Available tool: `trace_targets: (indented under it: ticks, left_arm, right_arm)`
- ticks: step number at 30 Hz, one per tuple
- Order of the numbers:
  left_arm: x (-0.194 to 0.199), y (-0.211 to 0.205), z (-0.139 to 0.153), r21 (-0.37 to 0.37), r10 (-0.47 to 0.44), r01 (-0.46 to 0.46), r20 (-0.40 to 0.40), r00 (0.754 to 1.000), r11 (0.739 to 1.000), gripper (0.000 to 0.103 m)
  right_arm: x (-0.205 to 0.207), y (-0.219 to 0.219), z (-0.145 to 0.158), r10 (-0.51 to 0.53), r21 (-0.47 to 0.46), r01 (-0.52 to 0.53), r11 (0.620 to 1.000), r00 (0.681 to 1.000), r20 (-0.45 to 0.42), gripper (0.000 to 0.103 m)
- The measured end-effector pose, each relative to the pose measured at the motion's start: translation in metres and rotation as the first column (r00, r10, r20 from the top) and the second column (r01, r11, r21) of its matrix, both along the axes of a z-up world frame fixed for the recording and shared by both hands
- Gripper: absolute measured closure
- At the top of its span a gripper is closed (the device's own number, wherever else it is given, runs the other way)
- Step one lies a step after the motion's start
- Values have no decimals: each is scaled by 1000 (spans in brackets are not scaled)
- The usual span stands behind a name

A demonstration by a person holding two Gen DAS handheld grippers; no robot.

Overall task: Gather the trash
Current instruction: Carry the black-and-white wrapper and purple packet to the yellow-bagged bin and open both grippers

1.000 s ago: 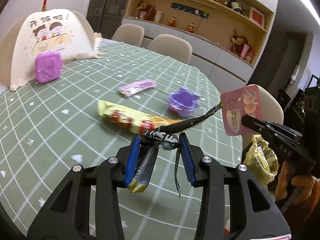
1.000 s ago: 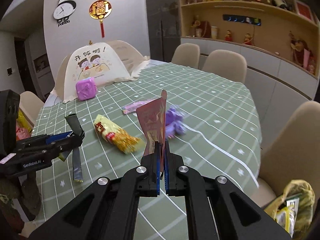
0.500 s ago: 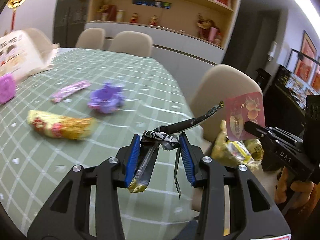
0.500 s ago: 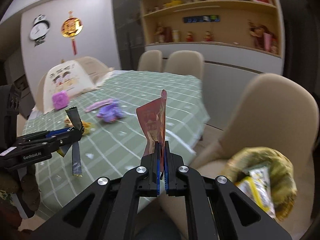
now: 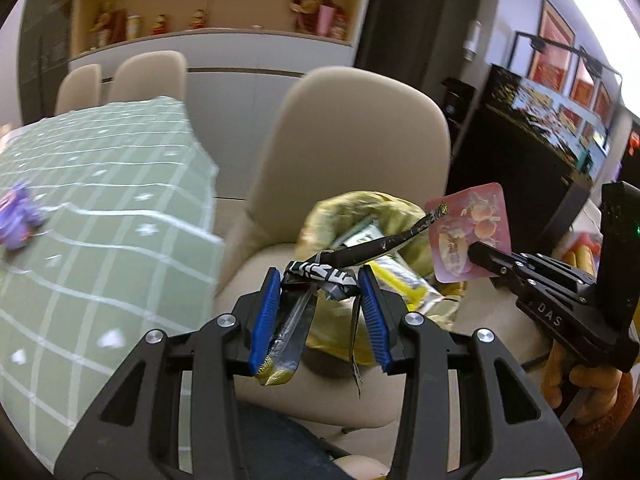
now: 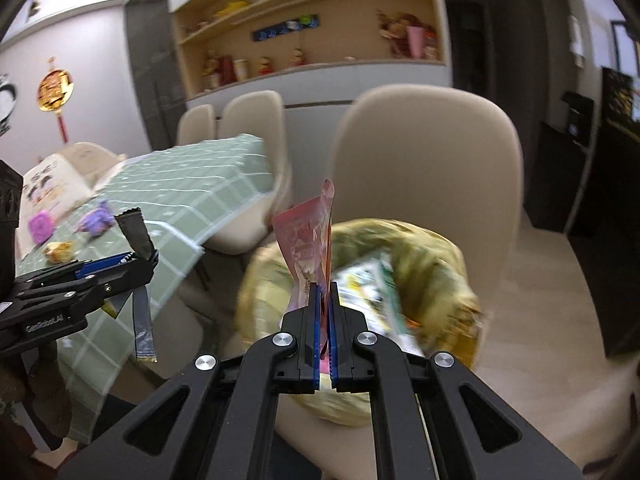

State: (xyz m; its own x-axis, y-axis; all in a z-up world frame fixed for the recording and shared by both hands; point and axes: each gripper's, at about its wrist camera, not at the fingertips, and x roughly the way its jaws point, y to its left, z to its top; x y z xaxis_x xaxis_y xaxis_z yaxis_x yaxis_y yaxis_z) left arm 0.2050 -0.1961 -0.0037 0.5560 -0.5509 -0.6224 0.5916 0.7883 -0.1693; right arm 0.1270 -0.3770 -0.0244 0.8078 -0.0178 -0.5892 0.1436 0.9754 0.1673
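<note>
**Two wrappers in hand, three pieces left on the table**

Two items are in transit. My left gripper (image 5: 320,312) is clamped on a crumpled black-and-silver wrapper (image 5: 320,276), whose loose ends hang below the blue pads and whose twisted tail sticks out to the right. My right gripper (image 6: 325,320) is pinched tight on a flat red snack packet (image 6: 310,240) that stands upright from between its fingers. I judge both to be near the drop, not yet let go.

Container: one yellow trash bag (image 6: 432,252), open-mouthed, sitting on the seat of the nearest beige chair (image 5: 352,136). Contents visible: a white-and-green packet (image 6: 372,292) and a yellow wrapper (image 5: 400,288); anything deeper I cannot make out through the blur. Both grippers hover just in front of the bag's mouth, and the held pieces are over or beside its rim.

Outstanding, on the green checked tablecloth (image 6: 208,184):
- a purple flower-shaped piece (image 6: 98,222)
- a yellow snack bag (image 6: 59,250)
- a purple square box (image 6: 40,226) by the folded food cover (image 6: 52,184), which may not be trash.

Status, by my estimate: partway through.
</note>
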Motion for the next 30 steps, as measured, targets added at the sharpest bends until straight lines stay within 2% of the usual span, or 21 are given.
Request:
trace_targets:
  ticks: [6,14,22,27,29,30]
  left_arm:
    - [10,-39,-16,7,-65,65,-20,998,998,65]
    - [32,-67,-31,15,-91,92,-53,994,996,65]
    - [56,-82,-50,-9,-121,121,-136,983,993,65]
    - [70,-98,-63,-50,-158,151,-192,969,987,65]
    - [76,-103,-64,-80,-173,160,-203,964,984,55]
    - [79,-104,-64,-87,-171,156,-203,964,984,45]
  right_arm:
    - [7,-30,-15,-48,37,48,998,999,-17,97]
    - [25,-43,-27,-46,46,47,998,999,-27,97]
    - [37,-57,-37,-63,61,66,996,996,-59,97]
    - [36,-65,-39,-74,64,79,995,995,-71,97]
    - [35,-67,-40,-77,63,81,995,994,-74,97]
    - [34,-68,-41,-79,63,84,995,994,-75,97]
